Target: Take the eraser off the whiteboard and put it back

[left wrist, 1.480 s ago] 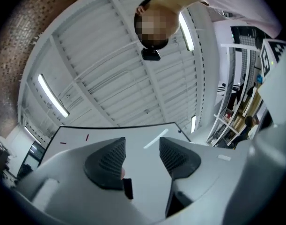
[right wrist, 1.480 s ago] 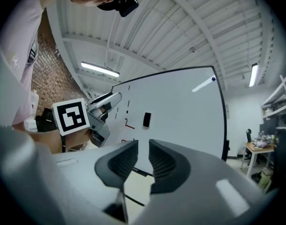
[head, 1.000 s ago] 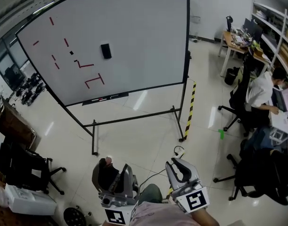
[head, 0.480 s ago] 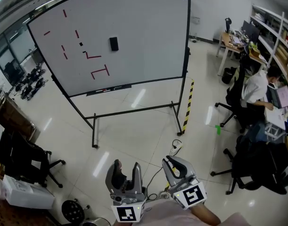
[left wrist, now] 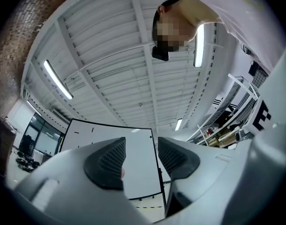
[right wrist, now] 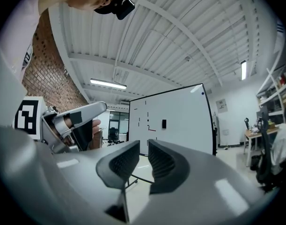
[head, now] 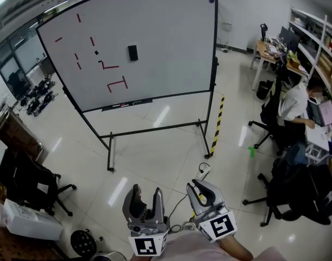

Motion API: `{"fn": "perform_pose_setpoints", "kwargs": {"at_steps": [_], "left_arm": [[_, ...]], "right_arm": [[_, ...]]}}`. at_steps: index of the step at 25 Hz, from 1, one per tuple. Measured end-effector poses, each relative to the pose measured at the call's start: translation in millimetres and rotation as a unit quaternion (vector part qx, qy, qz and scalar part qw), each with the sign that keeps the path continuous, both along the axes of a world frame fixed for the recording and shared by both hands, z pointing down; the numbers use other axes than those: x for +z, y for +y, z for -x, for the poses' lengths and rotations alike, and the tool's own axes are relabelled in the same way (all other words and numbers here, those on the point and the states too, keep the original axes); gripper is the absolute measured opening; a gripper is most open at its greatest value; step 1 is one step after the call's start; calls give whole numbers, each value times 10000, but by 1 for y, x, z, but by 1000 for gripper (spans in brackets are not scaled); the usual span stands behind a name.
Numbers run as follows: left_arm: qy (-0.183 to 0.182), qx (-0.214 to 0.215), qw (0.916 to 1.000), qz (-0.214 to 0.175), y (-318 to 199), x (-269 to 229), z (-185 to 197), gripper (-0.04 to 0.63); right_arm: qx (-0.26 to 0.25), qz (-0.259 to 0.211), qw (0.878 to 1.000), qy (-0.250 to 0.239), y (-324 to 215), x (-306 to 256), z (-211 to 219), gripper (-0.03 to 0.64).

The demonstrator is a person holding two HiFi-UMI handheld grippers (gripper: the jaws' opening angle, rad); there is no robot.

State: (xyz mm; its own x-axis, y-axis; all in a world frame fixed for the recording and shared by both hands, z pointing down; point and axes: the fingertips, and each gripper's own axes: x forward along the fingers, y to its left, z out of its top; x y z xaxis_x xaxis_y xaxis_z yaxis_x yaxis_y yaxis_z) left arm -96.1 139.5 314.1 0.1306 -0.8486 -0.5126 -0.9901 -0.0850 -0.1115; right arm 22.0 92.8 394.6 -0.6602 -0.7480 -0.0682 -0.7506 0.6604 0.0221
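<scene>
1. The eraser (head: 132, 53), a small dark block, sits on the whiteboard (head: 171, 42) in the upper middle of the head view. It is just right of the red marks (head: 114, 84), and nothing touches it.
2. Against a second ago, the whiteboard stands squarer and a little higher in the frame, and the eraser lies slightly up and to the right of where it was. Over the last half second almost nothing shifts. I judge that the person has finished turning to face the whiteboard and has steadied.
3. The left gripper (head: 146, 196) is at the bottom centre. A second ago it leaned over, further to the lower left; now it stands upright. Its jaws are well apart with nothing between them, and its own view shows only the whiteboard through the gap.
4. The right gripper (head: 201, 191), just beside it at the lower centre-right, has hardly moved. Its jaws are parted by a narrow gap and hold nothing. In its own view the eraser shows small and far off, above the jaw tips.
5. So the task is at its very start, with the view lined up but the reach not begun. Both grippers are well apart from the whiteboard, with open floor (head: 166, 145) between.
6. The approach probably needs care around the feet of the whiteboard's stand (head: 108, 151) and the cable (head: 204, 173) lying near the right gripper.
7. A seated person (head: 299, 105) at the right edge is clear of that path.
</scene>
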Motion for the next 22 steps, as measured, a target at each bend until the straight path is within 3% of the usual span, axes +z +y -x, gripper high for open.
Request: {"fn": "perform_pose_setpoints", "kwargs": {"at_steps": [22], "left_arm": [[-138,-37,9998,-130,2,-7,-5,209]], "right_arm": [[-229,-193,9995,99,-2,-9,16,38]]}}
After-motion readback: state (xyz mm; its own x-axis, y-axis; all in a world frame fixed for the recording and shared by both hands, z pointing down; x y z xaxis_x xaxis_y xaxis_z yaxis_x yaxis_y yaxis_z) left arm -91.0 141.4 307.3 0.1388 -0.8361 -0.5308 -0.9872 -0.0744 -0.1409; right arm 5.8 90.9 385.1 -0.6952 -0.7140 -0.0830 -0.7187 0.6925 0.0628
